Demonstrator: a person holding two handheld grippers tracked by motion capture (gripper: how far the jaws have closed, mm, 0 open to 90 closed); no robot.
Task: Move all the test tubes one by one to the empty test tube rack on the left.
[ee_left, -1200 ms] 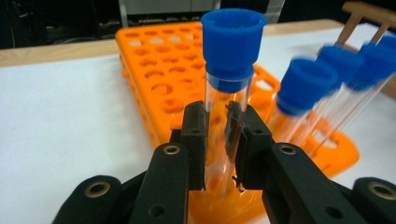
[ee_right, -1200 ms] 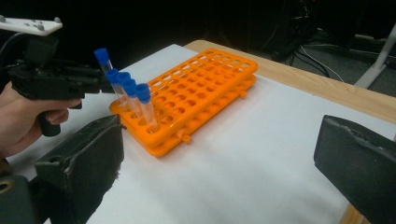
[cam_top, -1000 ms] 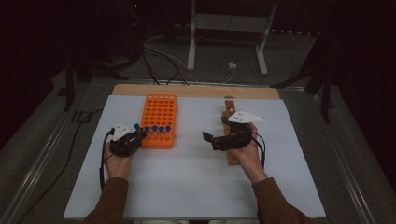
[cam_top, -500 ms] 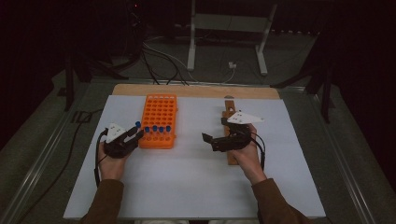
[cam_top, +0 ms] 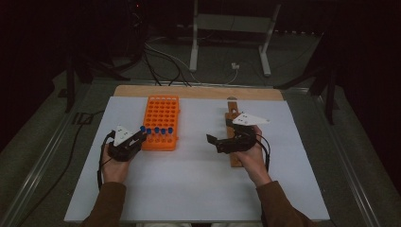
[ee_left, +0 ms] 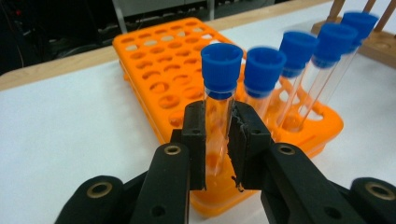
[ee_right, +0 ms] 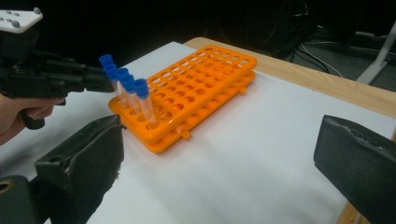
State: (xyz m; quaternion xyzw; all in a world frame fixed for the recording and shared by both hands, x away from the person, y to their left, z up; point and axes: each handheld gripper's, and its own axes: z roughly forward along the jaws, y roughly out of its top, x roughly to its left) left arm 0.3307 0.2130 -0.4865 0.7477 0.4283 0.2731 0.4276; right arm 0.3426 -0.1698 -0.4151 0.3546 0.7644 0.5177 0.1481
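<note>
An orange tube rack (cam_top: 161, 113) lies on the white sheet, with a row of blue-capped clear tubes (cam_top: 156, 130) along its near edge. My left gripper (cam_top: 140, 135) is at the rack's near left corner. In the left gripper view its jaws (ee_left: 217, 116) have just been closing and now press on the glass of the end tube (ee_left: 221, 70), which stands upright in its hole. My right gripper (cam_top: 210, 139) hovers to the right of the rack, jaws (ee_right: 219, 154) wide apart with nothing between them. The right gripper view takes in the rack (ee_right: 201, 79) and the left gripper (ee_right: 100, 79).
A narrow wooden stand (cam_top: 232, 106) lies under the right hand, running toward the far edge. The white sheet (cam_top: 198, 189) covers the tabletop, with a wood strip along its far side. Cables and a metal stand are on the floor beyond.
The left gripper shifted slightly left and came back at the rack's near left corner. The right hand has kept still.
</note>
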